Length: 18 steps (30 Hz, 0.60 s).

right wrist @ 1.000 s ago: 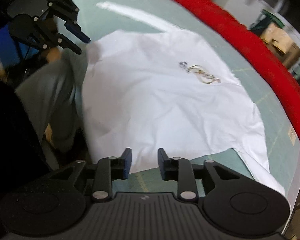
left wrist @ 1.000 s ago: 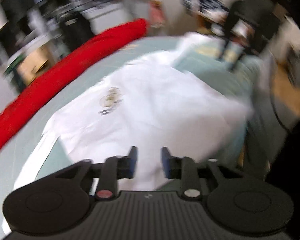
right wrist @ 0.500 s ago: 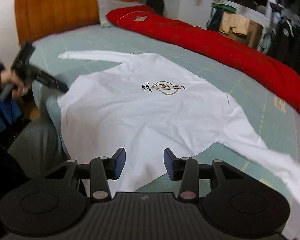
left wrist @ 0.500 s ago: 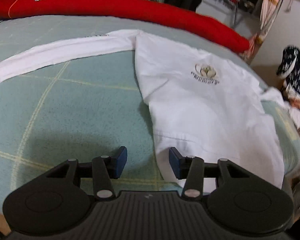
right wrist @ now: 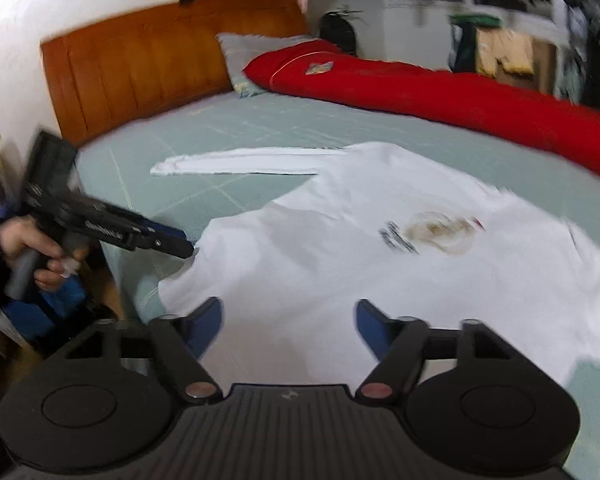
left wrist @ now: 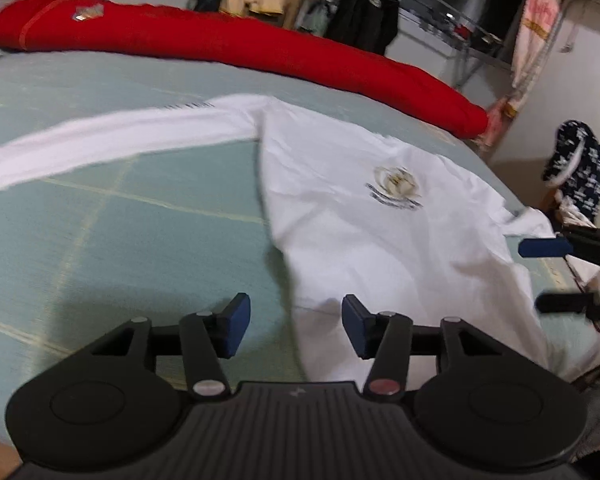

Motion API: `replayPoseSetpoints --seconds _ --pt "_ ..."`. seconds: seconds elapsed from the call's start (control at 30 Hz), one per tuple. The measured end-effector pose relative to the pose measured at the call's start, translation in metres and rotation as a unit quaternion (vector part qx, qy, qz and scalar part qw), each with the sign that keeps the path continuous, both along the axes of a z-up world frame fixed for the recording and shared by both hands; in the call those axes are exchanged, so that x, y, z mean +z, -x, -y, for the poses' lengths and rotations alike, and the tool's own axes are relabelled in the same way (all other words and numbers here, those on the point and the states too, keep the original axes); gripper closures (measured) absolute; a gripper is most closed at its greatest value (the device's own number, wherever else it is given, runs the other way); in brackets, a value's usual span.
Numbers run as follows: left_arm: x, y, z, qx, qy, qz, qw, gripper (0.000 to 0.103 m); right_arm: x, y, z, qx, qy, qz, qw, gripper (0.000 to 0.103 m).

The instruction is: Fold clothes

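Left gripper (left wrist: 296,330): your jaws are parting, with nothing pinched; the pads hang over the side hem of the white shirt (left wrist: 380,248), the left pad above bare bed sheet (left wrist: 100,248), the right pad above cloth. Whether either pad touches the fabric cannot be told.

Right gripper (right wrist: 288,330): your jaws are spreading wide and are released, with only the lower edge of the white shirt showing between the pads, none of it clamped. In the left wrist view this gripper enters from the right edge, its blue pads apart, just beyond the shirt's far hem.

The shirt lies spread face up on the bed, ahead of both grippers, its printed emblem (right wrist: 436,232) uppermost. One long sleeve (left wrist: 112,140) runs out flat ahead and to the left of your left gripper. A red bolster (left wrist: 240,46) lies along the far side of the bed, well apart from the shirt. Your left hand (right wrist: 32,248) grips its tool's handle to the left of the right gripper, the tool's tip at the shirt's edge.
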<state>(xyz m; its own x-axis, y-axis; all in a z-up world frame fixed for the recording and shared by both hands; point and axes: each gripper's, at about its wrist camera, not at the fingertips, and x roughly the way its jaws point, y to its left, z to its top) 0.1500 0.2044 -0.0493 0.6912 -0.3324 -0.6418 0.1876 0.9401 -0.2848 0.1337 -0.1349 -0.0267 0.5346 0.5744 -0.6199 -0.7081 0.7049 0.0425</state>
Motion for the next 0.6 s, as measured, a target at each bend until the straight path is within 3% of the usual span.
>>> replayPoseSetpoints --seconds 0.03,0.2,0.33,0.5,0.6 --pt "0.003 0.001 -0.006 0.009 -0.003 0.002 1.0000 0.049 -0.001 0.000 -0.021 0.006 0.020 0.018 1.000 0.000" --pt "0.018 0.002 -0.037 0.062 -0.019 -0.011 0.9979 0.042 -0.012 -0.007 -0.107 0.033 0.076 0.060 0.995 0.000" --pt "0.022 0.003 -0.053 0.075 0.006 -0.027 0.9968 0.039 -0.034 -0.016 -0.157 0.024 0.123 0.070 0.990 0.000" --pt "0.020 0.002 -0.051 0.050 0.025 -0.030 0.9980 0.035 -0.054 -0.014 -0.165 -0.002 0.188 0.116 0.975 0.000" --pt "0.014 -0.005 -0.044 0.032 0.039 -0.031 0.9982 0.035 -0.048 -0.014 -0.139 -0.021 0.175 0.113 0.978 0.000"
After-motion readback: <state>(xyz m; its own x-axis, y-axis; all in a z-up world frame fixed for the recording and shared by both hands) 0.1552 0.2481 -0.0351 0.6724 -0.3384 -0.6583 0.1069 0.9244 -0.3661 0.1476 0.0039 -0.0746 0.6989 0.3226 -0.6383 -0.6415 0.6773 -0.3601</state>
